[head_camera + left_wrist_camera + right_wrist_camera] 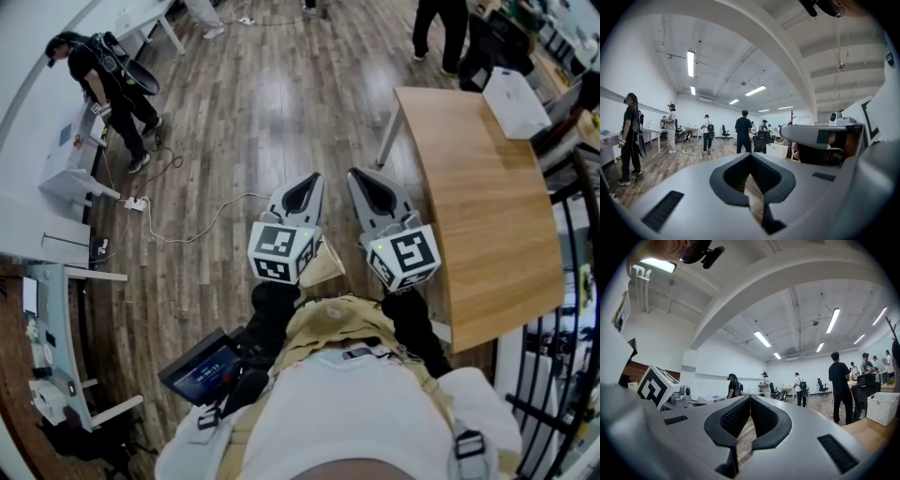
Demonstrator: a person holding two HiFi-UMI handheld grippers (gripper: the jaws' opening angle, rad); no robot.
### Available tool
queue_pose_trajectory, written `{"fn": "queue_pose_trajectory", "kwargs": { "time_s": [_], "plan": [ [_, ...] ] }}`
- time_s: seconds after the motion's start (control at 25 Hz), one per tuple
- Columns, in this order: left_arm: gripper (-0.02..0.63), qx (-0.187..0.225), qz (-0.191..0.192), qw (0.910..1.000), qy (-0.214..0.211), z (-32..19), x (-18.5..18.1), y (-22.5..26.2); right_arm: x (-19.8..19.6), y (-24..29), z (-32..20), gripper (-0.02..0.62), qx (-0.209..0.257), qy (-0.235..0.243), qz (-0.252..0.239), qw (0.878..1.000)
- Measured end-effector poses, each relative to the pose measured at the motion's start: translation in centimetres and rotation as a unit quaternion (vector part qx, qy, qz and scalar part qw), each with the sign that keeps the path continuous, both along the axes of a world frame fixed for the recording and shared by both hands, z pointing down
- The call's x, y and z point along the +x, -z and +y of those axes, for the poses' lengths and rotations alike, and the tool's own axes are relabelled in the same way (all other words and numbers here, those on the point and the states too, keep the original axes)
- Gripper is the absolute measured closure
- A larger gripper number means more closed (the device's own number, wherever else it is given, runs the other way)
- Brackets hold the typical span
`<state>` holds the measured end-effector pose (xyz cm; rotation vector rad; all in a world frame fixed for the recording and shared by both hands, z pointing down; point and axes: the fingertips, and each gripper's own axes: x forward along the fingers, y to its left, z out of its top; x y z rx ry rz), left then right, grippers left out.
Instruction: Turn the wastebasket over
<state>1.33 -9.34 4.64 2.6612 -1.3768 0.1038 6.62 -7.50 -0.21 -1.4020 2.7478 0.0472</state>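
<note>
Closest in is the person's own chest, a pale shirt under tan harness straps, with both tongs held out level ahead of it, side by side above the plank floor. Both the left gripper and the right gripper have their jaws pressed together on nothing. Floorboards show through the hollow behind the tips in each gripper view. I'd say they're carried idle like that because the job hasn't begun. The white slatted basket, which I take for the wastebasket, sits at the far end of the wooden table, off to the right and well apart from both tools. It looks mouth-up, though the frame edge cuts it in the right gripper view. A tan scrap between the marker cubes is too cramped to name.
</note>
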Motion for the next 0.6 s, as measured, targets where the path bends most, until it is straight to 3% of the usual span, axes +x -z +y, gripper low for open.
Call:
{"fn": "queue_pose_trajectory", "kwargs": {
  "time_s": [0.6],
  "plan": [
    [0.604, -0.008, 0.001, 1.0, 0.003, -0.2, -0.4, -0.58, -0.38, -0.3, -0.17, 0.574, -0.002, 0.001, 0.012, 1.0]
  ]
}}
